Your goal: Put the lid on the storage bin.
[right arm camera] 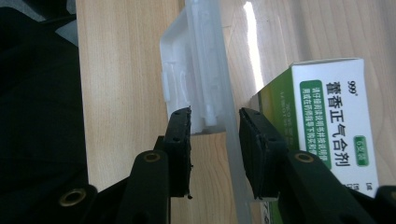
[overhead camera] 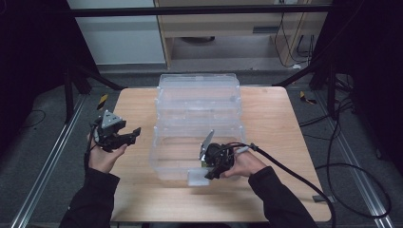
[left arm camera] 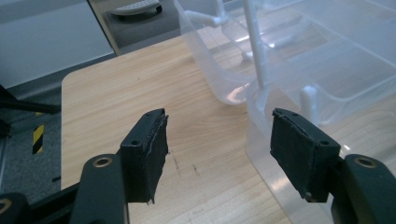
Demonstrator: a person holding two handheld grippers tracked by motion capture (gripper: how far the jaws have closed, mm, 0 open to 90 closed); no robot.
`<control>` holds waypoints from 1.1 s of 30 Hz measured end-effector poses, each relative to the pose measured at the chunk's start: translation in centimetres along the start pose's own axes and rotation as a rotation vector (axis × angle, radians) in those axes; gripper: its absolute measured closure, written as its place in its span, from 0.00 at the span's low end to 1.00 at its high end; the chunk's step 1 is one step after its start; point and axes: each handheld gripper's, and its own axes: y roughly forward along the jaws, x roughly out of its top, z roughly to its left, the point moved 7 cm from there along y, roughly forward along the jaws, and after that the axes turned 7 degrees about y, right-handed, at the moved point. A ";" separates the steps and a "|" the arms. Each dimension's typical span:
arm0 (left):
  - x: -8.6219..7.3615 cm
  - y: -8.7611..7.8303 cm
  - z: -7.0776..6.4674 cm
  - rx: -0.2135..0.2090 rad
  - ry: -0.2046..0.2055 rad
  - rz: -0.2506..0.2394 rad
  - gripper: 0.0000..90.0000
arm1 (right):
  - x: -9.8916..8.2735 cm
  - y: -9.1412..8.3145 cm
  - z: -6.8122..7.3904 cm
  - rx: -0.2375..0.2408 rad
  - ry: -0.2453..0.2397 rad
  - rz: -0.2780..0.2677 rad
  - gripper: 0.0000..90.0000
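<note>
Your right gripper (overhead camera: 215,167) straddles the near wall and latch tab (right arm camera: 187,84) of the clear storage box (overhead camera: 199,121) at mid-table, jaws either side, not yet closed on it. The grip looks pending; the rest remains to do. Your left gripper (left arm camera: 219,154) hangs apart over bare tabletop (left arm camera: 140,88), clear of the box. A green-and-white medicine carton (right arm camera: 327,121) lies inside, just behind the wall (mind it).
</note>
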 end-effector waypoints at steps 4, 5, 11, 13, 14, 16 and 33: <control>1.0 0.0 -0.2 -0.012 0.017 -0.014 0.41 | 0.0 0.0 0.0 -0.002 -0.002 -0.004 0.72; 1.3 0.0 -0.3 -0.014 0.022 -0.016 0.41 | 0.0 0.0 0.0 -0.002 -0.002 -0.005 0.72; 2.6 -0.1 -0.7 -0.023 0.049 -0.024 0.41 | 0.0 0.0 0.0 -0.003 -0.003 -0.003 0.72; 2.9 0.0 -0.7 -0.024 0.055 -0.026 0.41 | 0.0 0.0 0.0 -0.002 -0.004 -0.003 0.72; 3.1 0.0 -0.8 -0.023 0.057 -0.028 0.41 | 0.0 0.0 0.0 -0.003 -0.003 -0.004 0.72; 3.6 0.1 -0.9 -0.024 0.072 -0.028 0.41 | 0.0 0.0 0.0 -0.002 -0.004 -0.003 0.72; 7.2 1.2 -2.5 -0.048 0.142 -0.053 0.43 | 0.0 0.0 0.0 -0.002 -0.008 0.000 0.72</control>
